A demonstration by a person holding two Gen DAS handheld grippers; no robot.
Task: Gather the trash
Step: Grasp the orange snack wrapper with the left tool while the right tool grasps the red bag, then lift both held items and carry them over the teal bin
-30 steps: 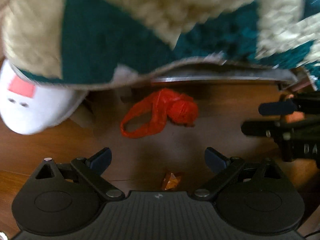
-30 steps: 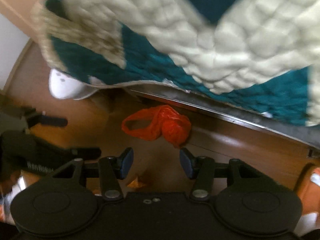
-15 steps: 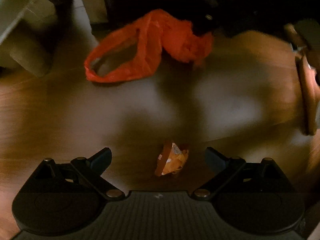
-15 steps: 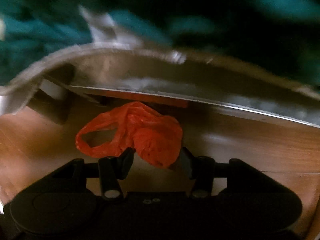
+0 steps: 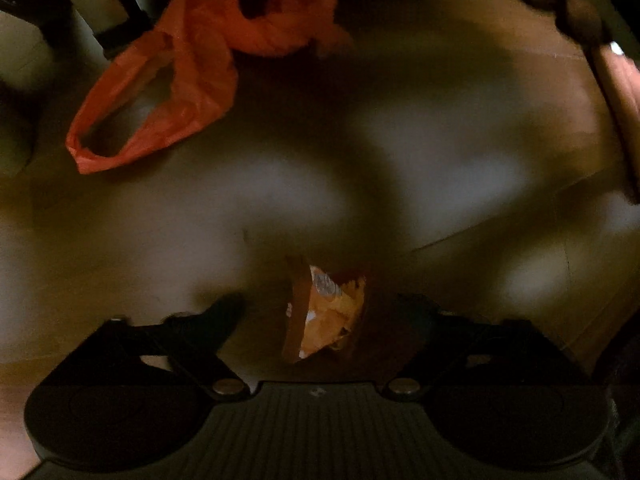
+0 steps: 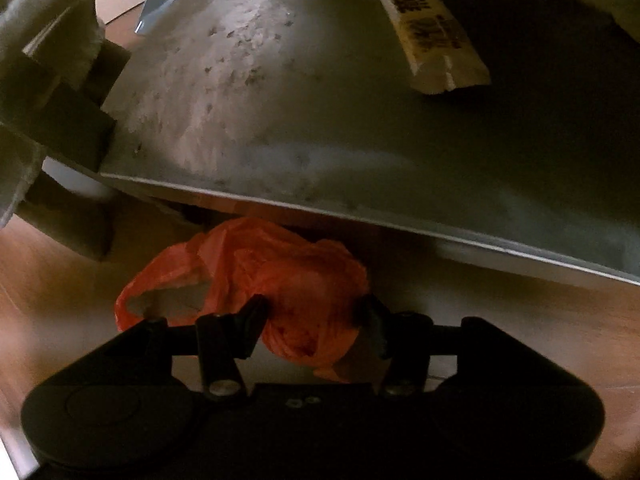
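Orange wrapper (image 5: 326, 312) between closing left fingers (image 5: 224, 312); red bag (image 6: 280, 280) between opening right fingers (image 6: 252, 316).

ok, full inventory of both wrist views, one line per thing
plastic bag: 1, orange-red, crumpled on the floor at the edge of the grey panel; its bunched end sits between the right gripper's fingers, its loop lies open to the left
snack wrapper: 1, orange and yellow, on the floor between the left gripper's fingers
wooden floor: brown, under everything, patchy shadow
grey panel: 1, speckled, overhanging the bag
printed label strip: 1, cream with dark print, on the panel
left gripper: black, jaws closing around the wrapper, pads not on it yet
right gripper: black, jaws opening, astride the bag's bunched end
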